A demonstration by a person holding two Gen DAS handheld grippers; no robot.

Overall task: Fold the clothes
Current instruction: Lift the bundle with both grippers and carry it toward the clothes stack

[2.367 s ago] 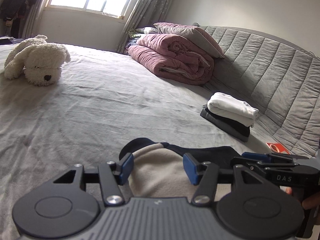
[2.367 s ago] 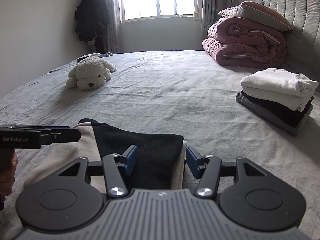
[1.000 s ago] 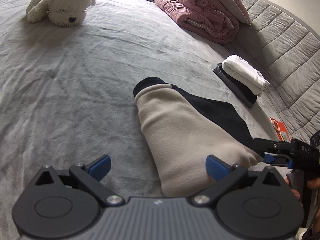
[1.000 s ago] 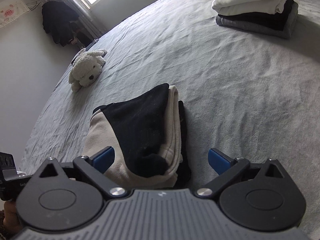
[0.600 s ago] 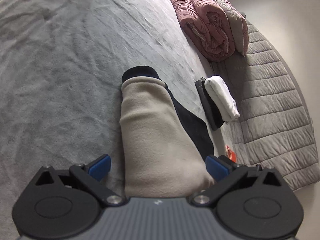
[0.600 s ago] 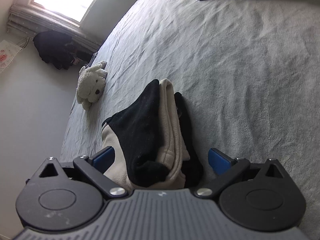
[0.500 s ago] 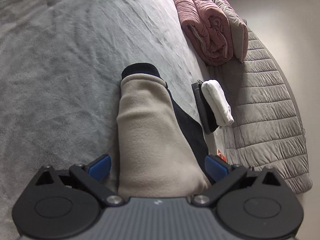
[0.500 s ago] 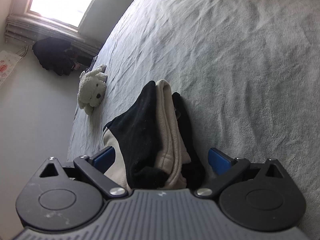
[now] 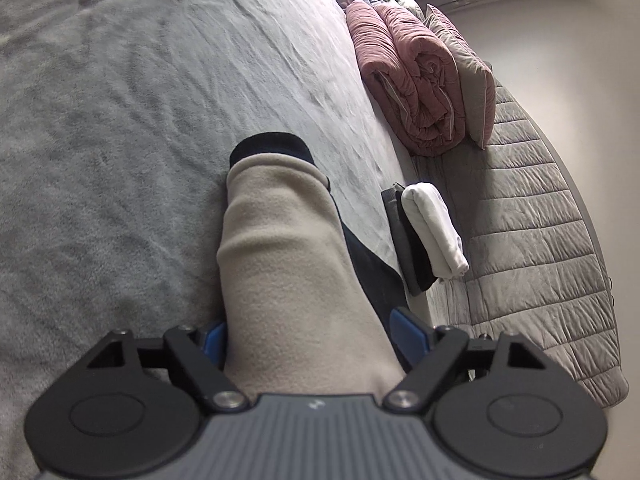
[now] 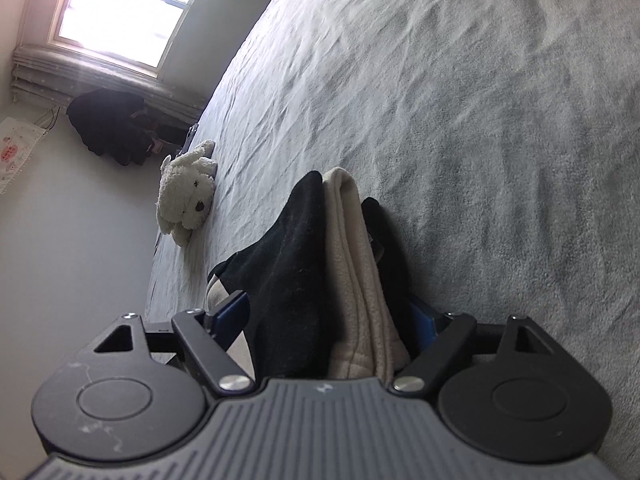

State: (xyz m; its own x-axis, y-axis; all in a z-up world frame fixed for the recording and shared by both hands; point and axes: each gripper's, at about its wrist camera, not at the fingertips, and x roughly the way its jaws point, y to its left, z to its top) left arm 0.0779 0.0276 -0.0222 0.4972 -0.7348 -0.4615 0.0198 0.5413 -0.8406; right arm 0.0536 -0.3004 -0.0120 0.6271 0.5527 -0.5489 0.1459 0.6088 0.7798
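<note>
grey bedspread [image 9: 120,120] covers the bed, wrinkled, with a quilted grey headboard [image 9: 540,220] along one side. rolled pink duvet [image 9: 412,80] and a pillow [image 9: 468,80] lean against that headboard. near them sits a small stack of folded clothes [image 9: 428,232], white on top. folded beige and black garment [image 9: 288,264] lies on the bedspread, one end between the left gripper [image 9: 308,332] pads, the other between the right gripper [image 10: 328,320] pads. both grippers' jaws are closing around the bundle, blue pads at or very near the cloth. a white plush dog [image 10: 186,192] lies near the bed's edge.
</note>
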